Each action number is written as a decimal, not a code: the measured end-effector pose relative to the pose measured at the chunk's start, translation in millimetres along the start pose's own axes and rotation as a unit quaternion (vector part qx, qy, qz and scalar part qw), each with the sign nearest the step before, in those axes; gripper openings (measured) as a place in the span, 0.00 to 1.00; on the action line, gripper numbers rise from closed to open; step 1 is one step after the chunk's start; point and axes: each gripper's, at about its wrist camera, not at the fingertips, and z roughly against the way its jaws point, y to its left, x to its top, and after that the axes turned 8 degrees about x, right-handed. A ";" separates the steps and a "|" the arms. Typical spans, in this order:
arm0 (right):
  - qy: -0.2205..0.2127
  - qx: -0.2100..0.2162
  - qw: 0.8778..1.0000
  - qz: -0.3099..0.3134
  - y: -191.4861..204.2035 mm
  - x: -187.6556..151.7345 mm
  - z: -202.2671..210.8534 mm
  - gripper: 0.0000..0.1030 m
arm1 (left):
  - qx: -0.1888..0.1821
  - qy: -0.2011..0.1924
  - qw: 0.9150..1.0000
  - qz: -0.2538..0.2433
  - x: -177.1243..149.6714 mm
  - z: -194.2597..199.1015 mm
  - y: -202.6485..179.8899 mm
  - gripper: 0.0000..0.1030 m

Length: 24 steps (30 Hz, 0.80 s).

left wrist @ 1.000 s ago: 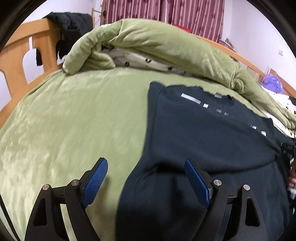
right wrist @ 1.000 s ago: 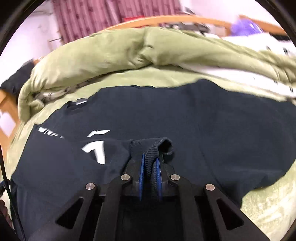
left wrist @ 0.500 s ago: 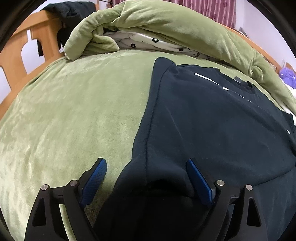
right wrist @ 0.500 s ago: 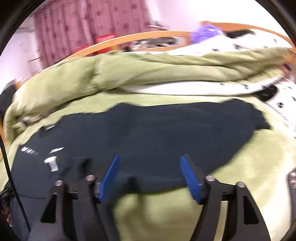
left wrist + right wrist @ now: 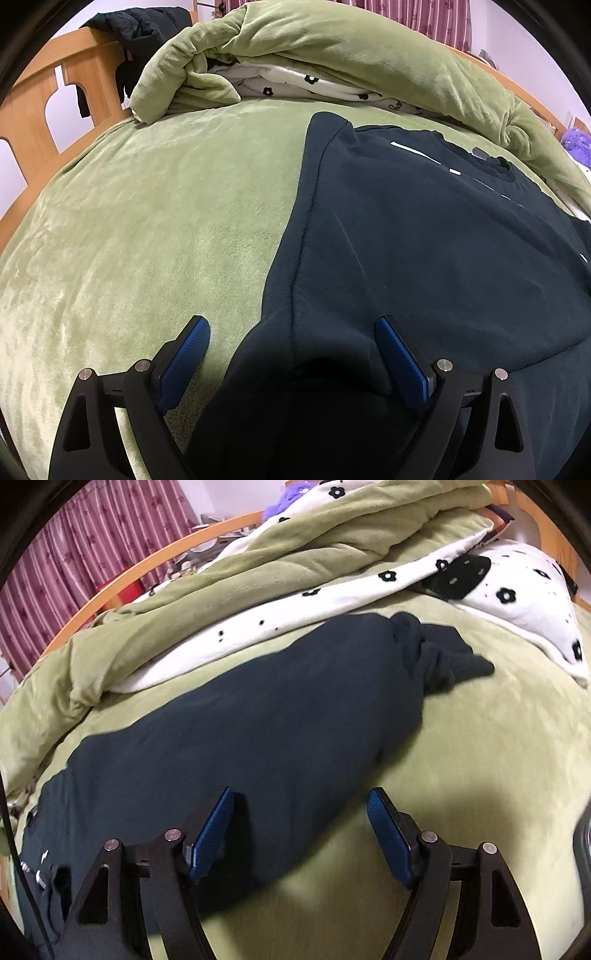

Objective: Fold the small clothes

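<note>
On green bedding, dark sweatshirt (image 5: 424,229) spread flat.

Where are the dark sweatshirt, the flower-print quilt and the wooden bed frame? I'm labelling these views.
dark sweatshirt (image 5: 424,236): left wrist view, on its flat chest panel.
flower-print quilt (image 5: 517,590): right wrist view, on its white underside near a black flower.
wooden bed frame (image 5: 33,110): left wrist view, on the cut-out end board.

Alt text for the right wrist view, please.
The open right tool hovers over the near edge of a dark navy garment spread on a green blanket, holding nothing. Behind lies a bunched green quilt with white floral lining.
</note>
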 end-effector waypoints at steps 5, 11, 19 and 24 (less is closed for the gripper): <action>-0.013 -0.007 1.000 0.009 0.2 11.8 -2.7 0.06 | -0.005 0.000 1.000 0.004 0.4 0.9 0.9 0.90; -0.089 -0.004 0.994 0.068 53.5 21.2 67.2 0.06 | -0.016 -0.005 1.000 0.008 2.3 10.4 5.3 0.82; -0.146 0.081 0.966 0.196 216.4 1.1 170.7 0.06 | -0.074 -0.006 0.996 0.042 8.0 36.7 31.6 0.81; -0.109 0.167 0.942 0.272 347.4 -64.0 175.7 0.06 | -0.081 -0.017 0.995 0.060 16.1 55.1 58.4 0.81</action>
